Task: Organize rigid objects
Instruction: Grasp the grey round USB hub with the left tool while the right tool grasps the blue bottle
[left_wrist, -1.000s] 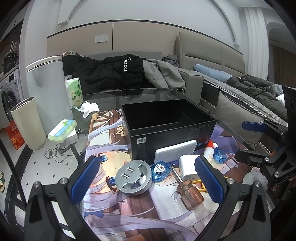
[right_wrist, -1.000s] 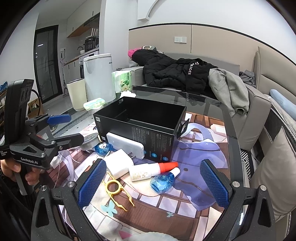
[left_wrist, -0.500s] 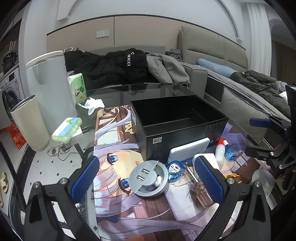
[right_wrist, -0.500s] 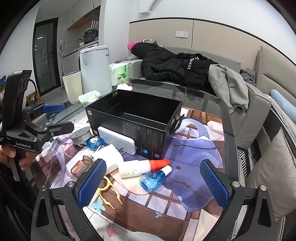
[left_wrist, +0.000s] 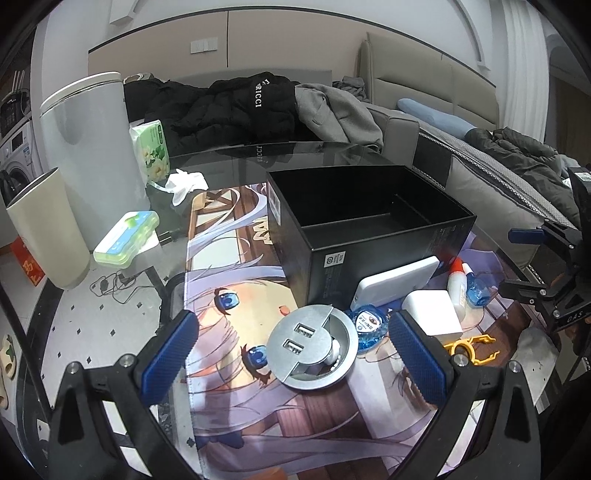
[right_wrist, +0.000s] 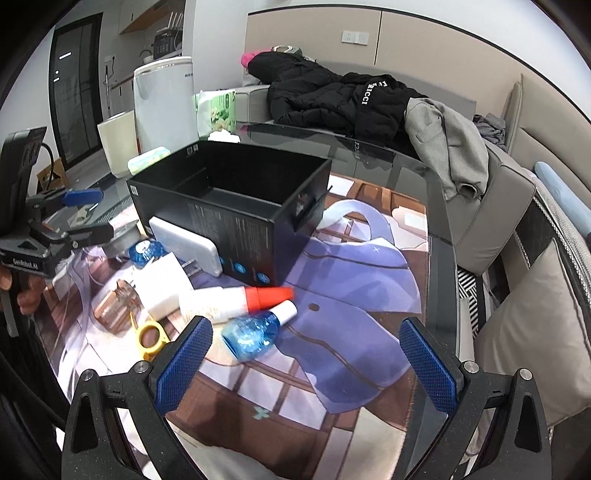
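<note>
An open black box (left_wrist: 369, 225) stands empty on a printed mat; it also shows in the right wrist view (right_wrist: 229, 199). In front of it lie a round silver USB hub (left_wrist: 314, 350), a white power bank (left_wrist: 395, 284), a white charger (left_wrist: 432, 314), a glue bottle with a red cap (right_wrist: 236, 301), a blue bottle (right_wrist: 255, 332), a yellow tool (right_wrist: 147, 332) and a brown-handled tool (right_wrist: 110, 306). My left gripper (left_wrist: 295, 358) is open, with the hub between its fingers. My right gripper (right_wrist: 306, 362) is open and empty, just right of the blue bottle.
The glass table (left_wrist: 229, 162) carries a green tissue pack (left_wrist: 151, 151), a crumpled tissue (left_wrist: 184, 184) and a green case (left_wrist: 125, 236). A tall white appliance (left_wrist: 88, 147) and a beige bin (left_wrist: 44, 229) stand at the left. A sofa with jackets (right_wrist: 351, 99) runs behind.
Both grippers have moved forward and lower toward the objects. The silver hub now lies between my left fingers, and the blue bottle is closer to my right gripper. Both stay open.
</note>
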